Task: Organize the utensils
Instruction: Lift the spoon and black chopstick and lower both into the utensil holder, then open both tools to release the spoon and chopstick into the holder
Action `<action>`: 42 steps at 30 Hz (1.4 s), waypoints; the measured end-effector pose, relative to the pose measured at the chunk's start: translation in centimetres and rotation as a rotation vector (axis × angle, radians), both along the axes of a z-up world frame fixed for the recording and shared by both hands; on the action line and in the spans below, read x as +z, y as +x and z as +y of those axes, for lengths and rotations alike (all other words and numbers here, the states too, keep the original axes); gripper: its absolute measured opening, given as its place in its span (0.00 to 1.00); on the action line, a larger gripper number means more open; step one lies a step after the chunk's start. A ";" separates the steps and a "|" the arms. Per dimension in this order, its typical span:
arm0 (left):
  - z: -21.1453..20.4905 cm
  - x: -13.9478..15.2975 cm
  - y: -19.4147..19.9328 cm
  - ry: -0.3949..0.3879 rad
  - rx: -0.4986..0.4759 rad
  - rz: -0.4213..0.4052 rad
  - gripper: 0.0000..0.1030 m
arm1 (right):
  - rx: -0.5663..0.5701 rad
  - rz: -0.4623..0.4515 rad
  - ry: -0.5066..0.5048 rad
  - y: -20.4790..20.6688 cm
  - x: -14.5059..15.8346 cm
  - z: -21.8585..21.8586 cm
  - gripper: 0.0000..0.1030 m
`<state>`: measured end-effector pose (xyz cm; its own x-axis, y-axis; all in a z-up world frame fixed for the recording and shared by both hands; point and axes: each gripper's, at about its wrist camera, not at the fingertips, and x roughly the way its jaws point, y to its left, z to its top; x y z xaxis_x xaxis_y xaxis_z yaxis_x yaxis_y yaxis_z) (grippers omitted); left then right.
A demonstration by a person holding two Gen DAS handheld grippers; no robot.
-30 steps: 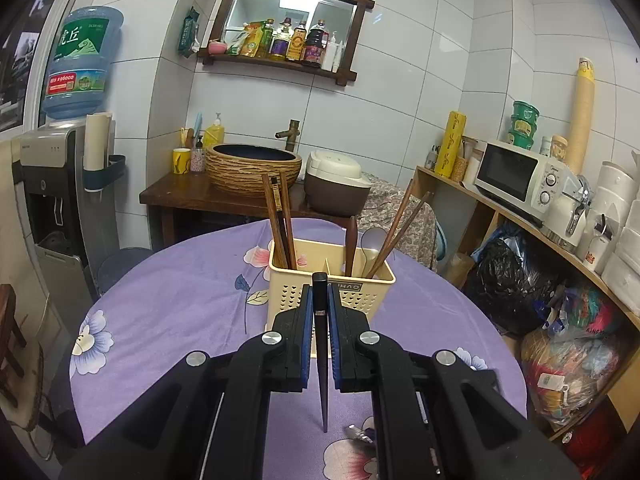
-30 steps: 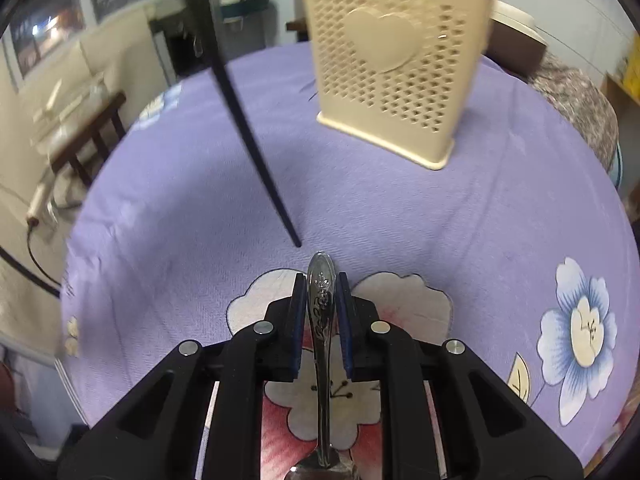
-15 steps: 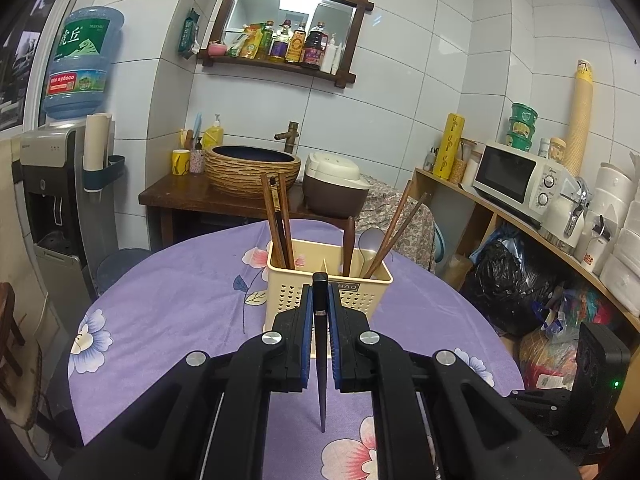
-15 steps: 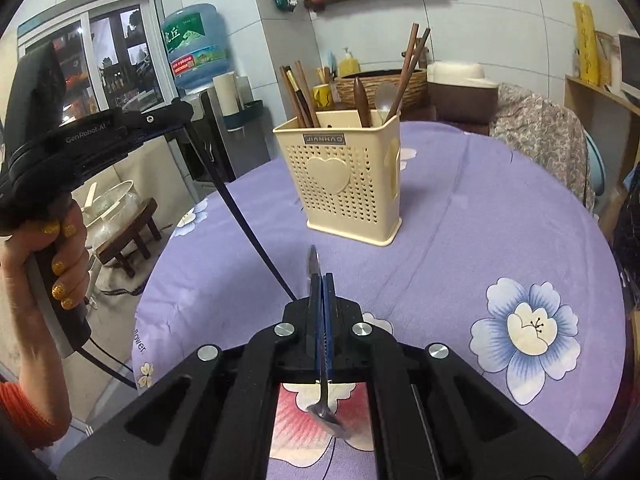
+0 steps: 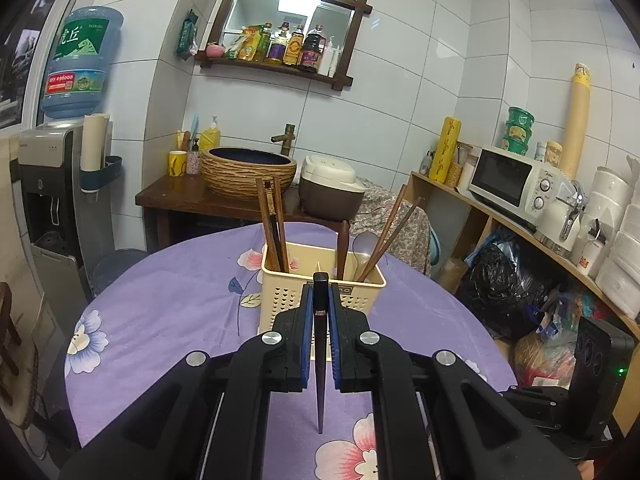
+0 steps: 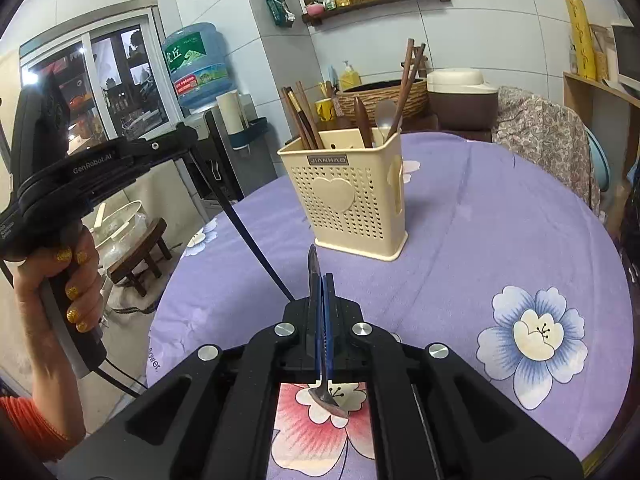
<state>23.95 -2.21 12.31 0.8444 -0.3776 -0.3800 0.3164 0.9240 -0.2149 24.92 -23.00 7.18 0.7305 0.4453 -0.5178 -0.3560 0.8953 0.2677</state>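
Note:
A cream perforated utensil holder (image 5: 324, 292) (image 6: 352, 204) stands on the purple flowered table and holds wooden chopsticks, a dark wooden handle and a spoon. My left gripper (image 5: 320, 308) is shut on a dark chopstick (image 5: 319, 368), held upright with its tip down, above the table in front of the holder; the chopstick also shows in the right wrist view (image 6: 244, 224). My right gripper (image 6: 322, 300) is shut on a metal spoon (image 6: 320, 352), handle up and bowl down, above the table in front of the holder.
The round table (image 6: 500, 232) has a purple flowered cloth. Behind it stand a side table with a woven basin (image 5: 248, 168) and a rice cooker (image 5: 330, 188). A shelf with a microwave (image 5: 516, 184) runs on the right. A water dispenser (image 5: 56, 184) is at the left.
The right gripper has lifted the spoon off the table and tilted up from looking down to looking level at the holder. The left gripper with the chopstick has drawn back a little.

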 end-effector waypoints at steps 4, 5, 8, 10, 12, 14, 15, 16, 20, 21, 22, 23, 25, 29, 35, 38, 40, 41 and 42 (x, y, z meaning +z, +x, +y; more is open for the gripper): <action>-0.1 0.5 -0.1 0.003 -0.004 -0.013 0.08 | 0.009 0.000 0.029 0.6 0.9 0.1 0.02; -0.2 0.8 -0.1 0.004 -0.008 -0.018 0.08 | 0.008 -0.002 0.032 0.7 1.1 0.1 0.02; -0.1 1.7 0.1 -0.003 -0.018 -0.029 0.08 | 0.003 -0.015 0.054 1.3 2.1 0.0 0.02; 0.0 3.0 0.4 -0.012 -0.034 -0.038 0.08 | -0.002 -0.037 0.061 2.1 3.5 0.1 0.02; 0.2 4.7 0.8 -0.022 -0.042 -0.056 0.08 | -0.024 -0.088 0.063 3.0 5.7 0.2 0.02; 0.4 7.2 1.3 -0.035 -0.050 -0.086 0.08 | -0.049 -0.134 0.079 3.9 7.8 0.2 0.02; 0.4 8.3 1.6 -0.037 -0.050 -0.102 0.08 | -0.066 -0.162 0.092 4.7 9.3 0.2 0.02; 0.4 9.9 2.1 -0.031 -0.040 -0.128 0.08 | -0.077 -0.176 0.105 5.4 10.5 0.2 0.02; 0.0 13.9 4.5 -0.002 0.021 -0.204 0.08 | -0.150 -0.241 0.125 8.9 14.6 0.7 0.02; -0.2 14.4 5.3 0.003 0.034 -0.208 0.08 | -0.168 -0.250 0.128 9.7 15.2 0.8 0.02; -0.3 14.6 6.1 0.001 0.045 -0.209 0.08 | -0.185 -0.257 0.117 10.7 15.6 1.2 0.02; -0.4 14.7 6.7 0.001 0.057 -0.211 0.08 | -0.199 -0.264 0.099 11.5 15.8 1.7 0.02; -0.8 14.3 8.3 0.015 0.083 -0.221 0.08 | -0.225 -0.274 0.068 12.6 15.6 2.5 0.02; -1.5 11.4 11.1 0.027 0.094 -0.151 0.08 | -0.257 -0.257 0.023 14.7 13.4 3.4 0.02; -1.6 5.6 12.4 0.034 0.078 -0.042 0.08 | -0.286 -0.180 -0.027 16.3 7.9 3.7 0.02; -1.6 3.4 12.6 0.042 0.068 -0.003 0.08 | -0.287 -0.145 -0.043 16.5 5.7 3.6 0.02; -1.6 2.3 12.9 0.041 0.063 0.022 0.08 | -0.284 -0.128 -0.046 16.3 4.5 3.6 0.02; -1.6 1.7 13.0 0.046 0.060 0.033 0.08 | -0.287 -0.130 -0.051 16.1 4.2 3.6 0.02; -1.7 1.2 13.0 0.053 0.057 0.041 0.08 | -0.283 -0.129 -0.057 15.9 3.8 3.7 0.02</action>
<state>36.95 -3.91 13.46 0.8472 -0.3082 -0.4327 0.2553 0.9505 -0.1772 40.86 -19.32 11.02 0.8824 0.1875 -0.4316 -0.1180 0.9761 0.1827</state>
